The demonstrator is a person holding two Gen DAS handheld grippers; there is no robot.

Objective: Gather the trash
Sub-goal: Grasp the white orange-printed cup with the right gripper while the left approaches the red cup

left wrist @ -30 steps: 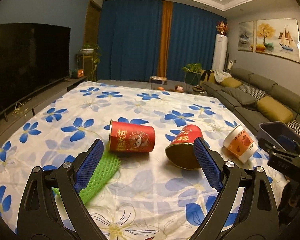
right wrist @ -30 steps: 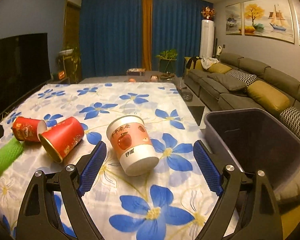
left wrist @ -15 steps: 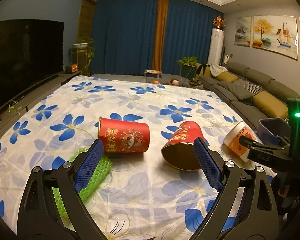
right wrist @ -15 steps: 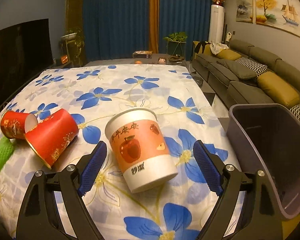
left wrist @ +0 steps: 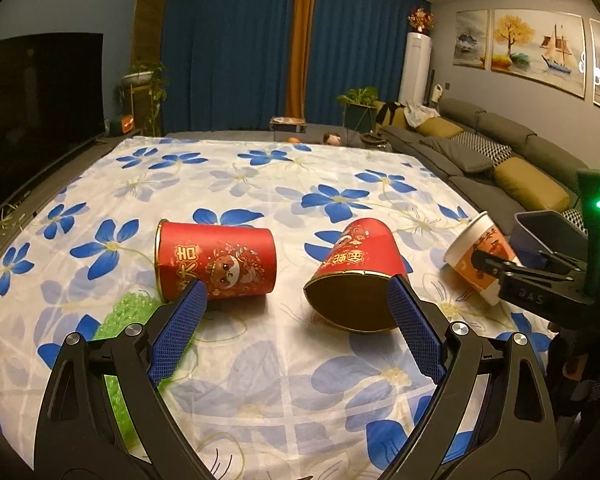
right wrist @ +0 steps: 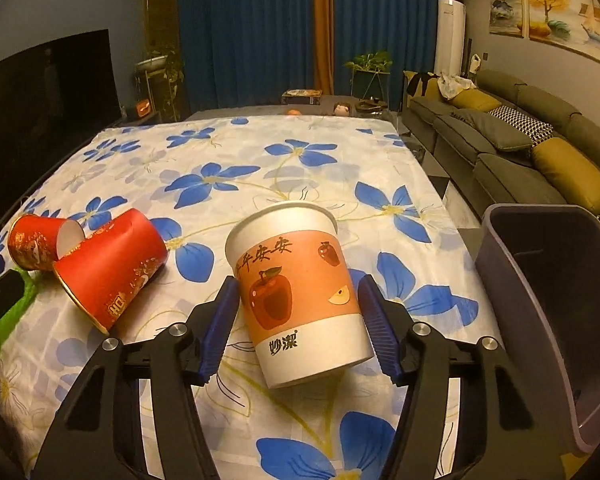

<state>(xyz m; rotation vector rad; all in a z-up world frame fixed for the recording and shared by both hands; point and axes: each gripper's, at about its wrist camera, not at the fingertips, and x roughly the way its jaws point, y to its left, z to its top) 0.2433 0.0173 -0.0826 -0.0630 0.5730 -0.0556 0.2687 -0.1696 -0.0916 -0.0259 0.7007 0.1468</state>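
A white and orange paper cup point(right wrist: 300, 292) with an apple print lies tilted on the flowered tablecloth, between my right gripper's point(right wrist: 298, 318) blue pads; the jaws stand close beside it, touching or nearly so. It also shows in the left wrist view point(left wrist: 478, 258). Two red paper cups lie on their sides: one point(left wrist: 216, 266) left, one point(left wrist: 356, 276) with its mouth toward me. My left gripper point(left wrist: 296, 324) is open and empty just before them. A green foam net point(left wrist: 128, 320) lies under its left finger.
A dark grey bin point(right wrist: 556, 312) stands at the table's right edge, beside the right gripper. A grey sofa point(right wrist: 520, 148) runs along the right wall. A television point(left wrist: 32, 104) stands at the left. The flowered tablecloth point(left wrist: 260, 184) stretches far ahead.
My right gripper moved forward around the white and orange cup and its jaws narrowed onto it. The left gripper edged closer to the red cups, still open.
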